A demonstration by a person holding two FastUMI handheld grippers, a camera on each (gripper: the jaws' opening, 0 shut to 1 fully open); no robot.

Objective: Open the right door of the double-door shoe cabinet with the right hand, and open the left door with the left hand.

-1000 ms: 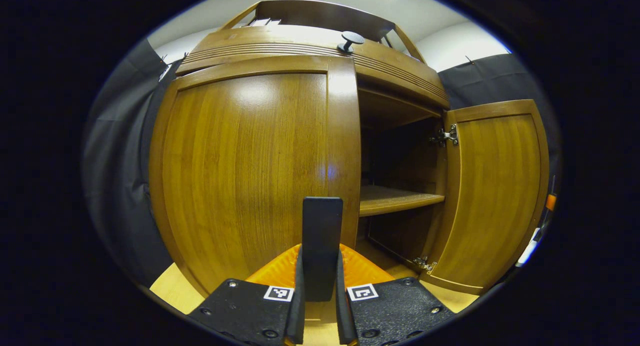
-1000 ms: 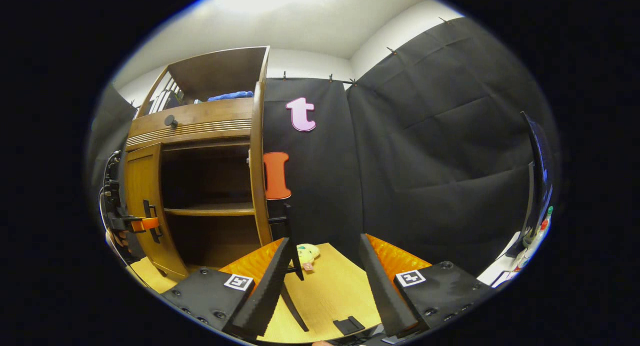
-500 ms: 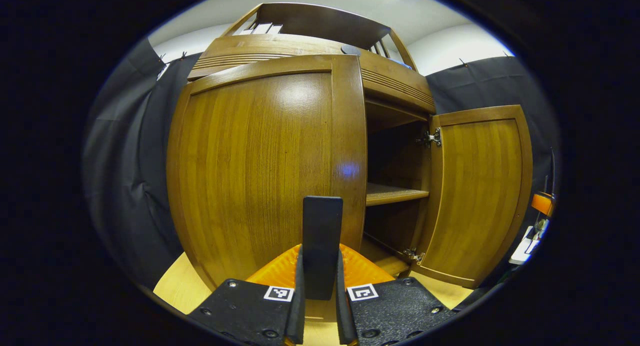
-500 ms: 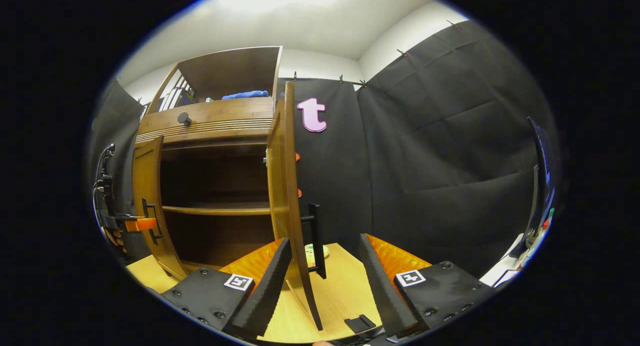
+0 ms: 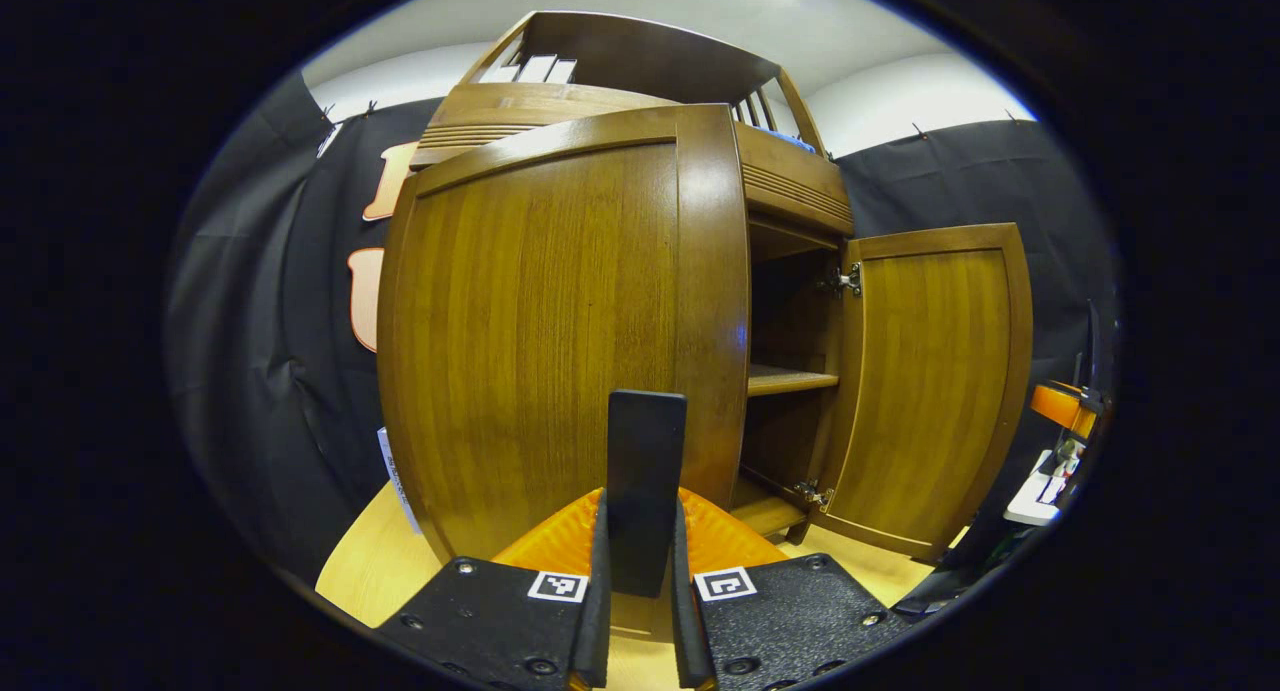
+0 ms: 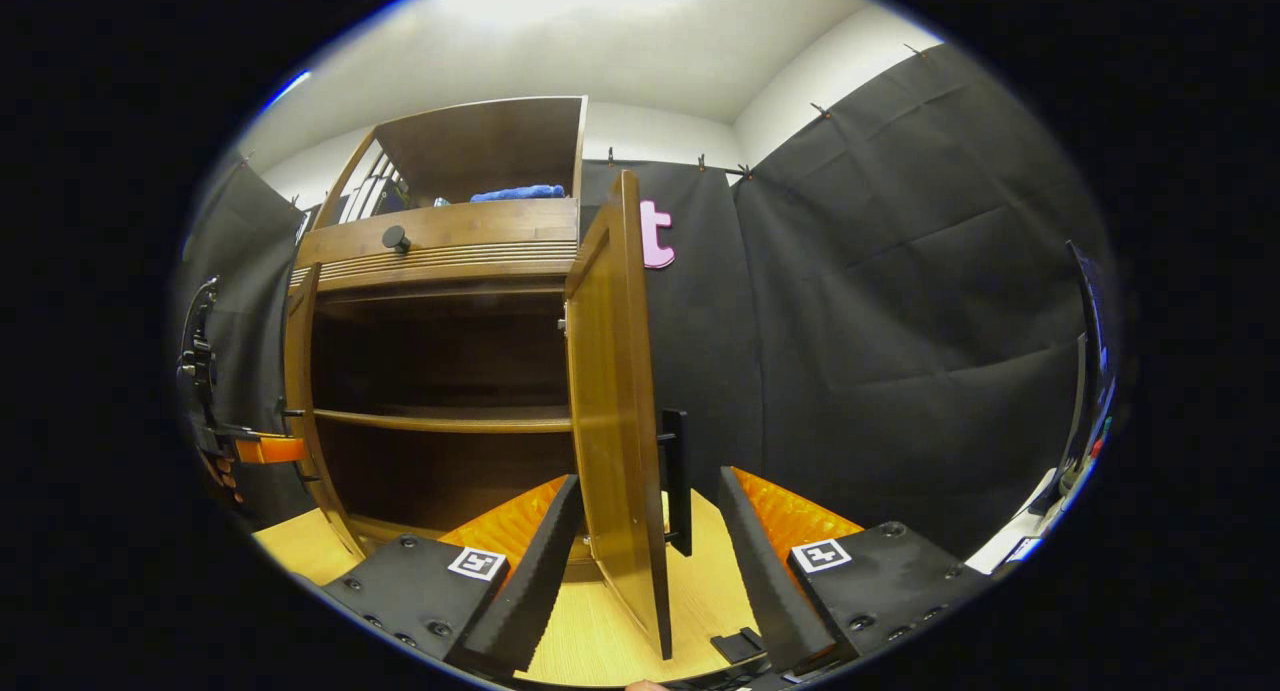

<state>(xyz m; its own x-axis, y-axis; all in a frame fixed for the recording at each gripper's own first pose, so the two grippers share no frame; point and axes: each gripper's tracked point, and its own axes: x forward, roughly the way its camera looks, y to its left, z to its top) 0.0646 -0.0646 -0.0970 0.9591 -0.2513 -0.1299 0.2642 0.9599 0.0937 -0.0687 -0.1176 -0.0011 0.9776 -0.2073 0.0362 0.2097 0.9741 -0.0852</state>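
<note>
The wooden shoe cabinet (image 5: 790,176) stands with both doors swung out. My left gripper (image 5: 642,501) is shut on the black bar handle (image 5: 646,451) of the left door (image 5: 540,321), whose outer face is right in front of it. The right door (image 5: 930,391) hangs wide open, inner face showing. In the right gripper view, my right gripper (image 6: 650,476) is open, and the right door (image 6: 610,391) with its black handle (image 6: 678,481) stands farther off, in line with the gap. The left gripper (image 6: 262,450) and a hand (image 6: 222,471) are at the left door (image 6: 298,371).
Inside the cabinet are a bare shelf (image 6: 440,421) and dark compartments. A black knob (image 6: 396,237) sits on the drawer front above, and a blue cloth (image 6: 518,193) lies in the top box. The cabinet rests on a pale wooden surface (image 6: 600,641). Black cloth walls surround it.
The left door has swung farther out with my left gripper on its handle. In the right gripper view the right door has shifted right, in line with the open fingers, hiding the yellow toy.
</note>
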